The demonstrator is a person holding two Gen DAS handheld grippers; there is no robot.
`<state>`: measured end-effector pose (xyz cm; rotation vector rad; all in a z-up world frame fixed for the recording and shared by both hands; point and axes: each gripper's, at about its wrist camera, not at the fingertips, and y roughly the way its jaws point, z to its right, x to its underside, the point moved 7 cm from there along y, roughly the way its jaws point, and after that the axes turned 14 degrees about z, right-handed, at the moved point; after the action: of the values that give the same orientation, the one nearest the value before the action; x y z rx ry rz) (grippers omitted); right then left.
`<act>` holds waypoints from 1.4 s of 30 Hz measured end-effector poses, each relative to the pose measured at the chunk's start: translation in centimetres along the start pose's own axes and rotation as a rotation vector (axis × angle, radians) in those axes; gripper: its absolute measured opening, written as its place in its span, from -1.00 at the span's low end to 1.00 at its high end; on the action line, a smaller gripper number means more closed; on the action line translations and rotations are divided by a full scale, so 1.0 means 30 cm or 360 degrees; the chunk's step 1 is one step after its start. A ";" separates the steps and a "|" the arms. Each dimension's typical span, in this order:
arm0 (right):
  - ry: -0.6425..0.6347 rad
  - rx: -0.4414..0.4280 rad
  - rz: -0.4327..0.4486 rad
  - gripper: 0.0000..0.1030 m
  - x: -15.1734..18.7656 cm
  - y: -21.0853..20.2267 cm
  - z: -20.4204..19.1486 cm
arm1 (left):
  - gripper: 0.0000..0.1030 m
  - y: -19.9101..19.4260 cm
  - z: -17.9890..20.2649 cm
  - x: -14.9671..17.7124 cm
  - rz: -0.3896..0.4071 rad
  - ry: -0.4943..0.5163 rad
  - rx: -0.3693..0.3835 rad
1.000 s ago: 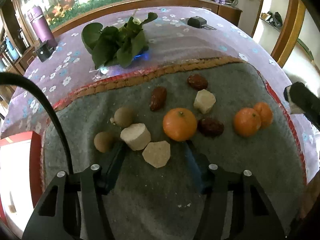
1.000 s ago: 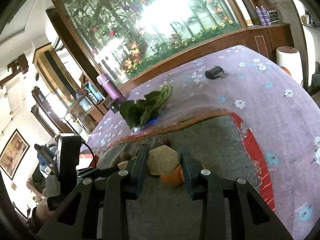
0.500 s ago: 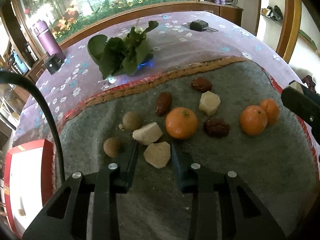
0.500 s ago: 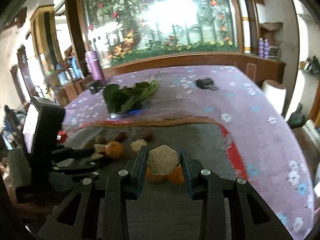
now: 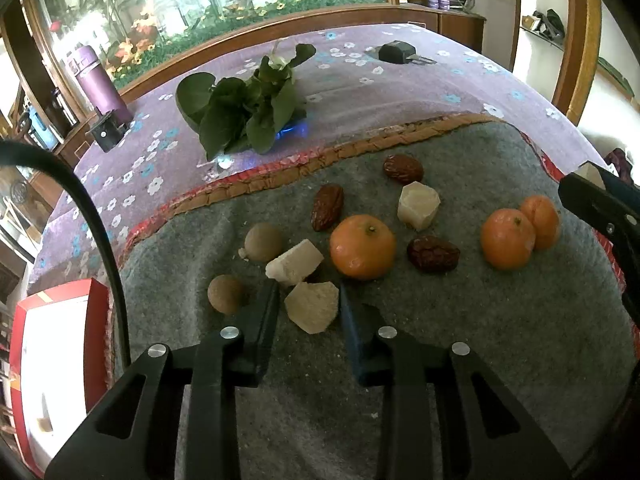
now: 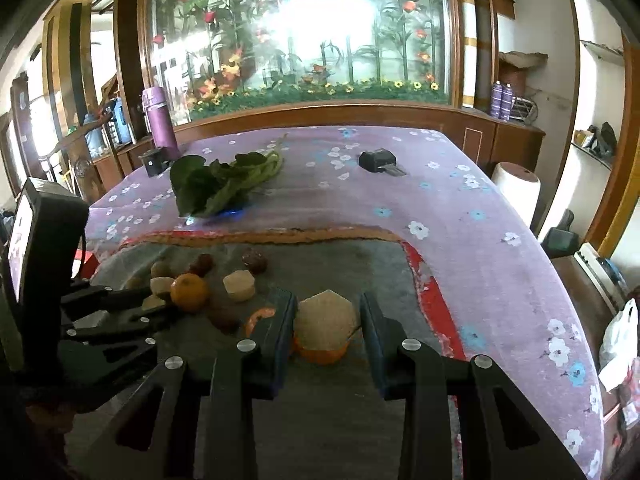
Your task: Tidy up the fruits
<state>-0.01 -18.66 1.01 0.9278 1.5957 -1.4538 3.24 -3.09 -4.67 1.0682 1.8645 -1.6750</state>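
Fruit lies scattered on a grey mat (image 5: 460, 344): three oranges (image 5: 362, 246), dark dates (image 5: 433, 253), two brown round fruits (image 5: 264, 242) and pale cut chunks (image 5: 418, 204). My left gripper (image 5: 310, 312) sits low on the mat with its jaws closing on one pale chunk (image 5: 312, 306), and the pads meet its sides. My right gripper (image 6: 326, 320) is shut on a pale hexagonal chunk (image 6: 326, 322) and holds it above two oranges (image 6: 320, 354) near the mat's right end. The left gripper's body (image 6: 100, 320) shows at the left of the right wrist view.
A bunch of leafy greens (image 5: 244, 108) lies on the purple flowered cloth beyond the mat. A purple bottle (image 5: 98, 80) and a small black box (image 5: 106, 132) stand far left. A black device (image 5: 394, 52) is far back. A red-rimmed box (image 5: 52, 360) sits at the left edge.
The left jaws have drawn in from wide apart to the sides of the pale chunk. The right gripper has rolled level and shifted slightly, still holding its chunk.
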 end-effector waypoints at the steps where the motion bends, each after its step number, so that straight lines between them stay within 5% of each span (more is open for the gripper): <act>1: 0.0000 0.0000 0.0000 -0.35 0.000 0.000 -0.001 | -0.54 -0.002 0.002 0.000 0.0002 0.0006 0.0001; 12: -0.0003 0.0007 -0.0005 -0.35 0.004 0.008 0.003 | -0.40 0.003 -0.003 0.001 0.0004 0.0041 -0.0053; 17: -0.0007 0.0012 -0.0006 -0.34 0.003 0.005 0.002 | 0.24 0.007 -0.009 -0.008 0.0049 0.0179 -0.0222; 20: -0.0021 0.0027 -0.0009 -0.34 0.005 0.008 0.002 | 0.38 0.007 -0.022 -0.008 0.0079 0.0177 -0.0286; 25: -0.0022 0.0066 -0.0034 -0.34 0.012 0.023 0.011 | 0.33 0.007 -0.034 -0.008 0.0113 0.0152 -0.0248; 28: -0.0032 0.0099 -0.0049 -0.34 0.018 0.029 0.014 | -0.26 0.012 -0.015 -0.007 0.0099 0.0091 -0.0118; 29: -0.0037 0.0108 -0.0047 -0.34 0.018 0.029 0.013 | -0.31 0.012 -0.008 -0.007 0.0097 0.0072 -0.0092; 42: -0.0139 0.0207 -0.0004 -0.34 -0.008 0.005 -0.015 | -0.38 -0.012 -0.013 0.010 0.0090 -0.0026 -0.0003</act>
<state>0.20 -18.21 1.19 0.9226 1.4537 -1.5933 2.87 -2.62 -4.59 1.0927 1.8083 -1.6447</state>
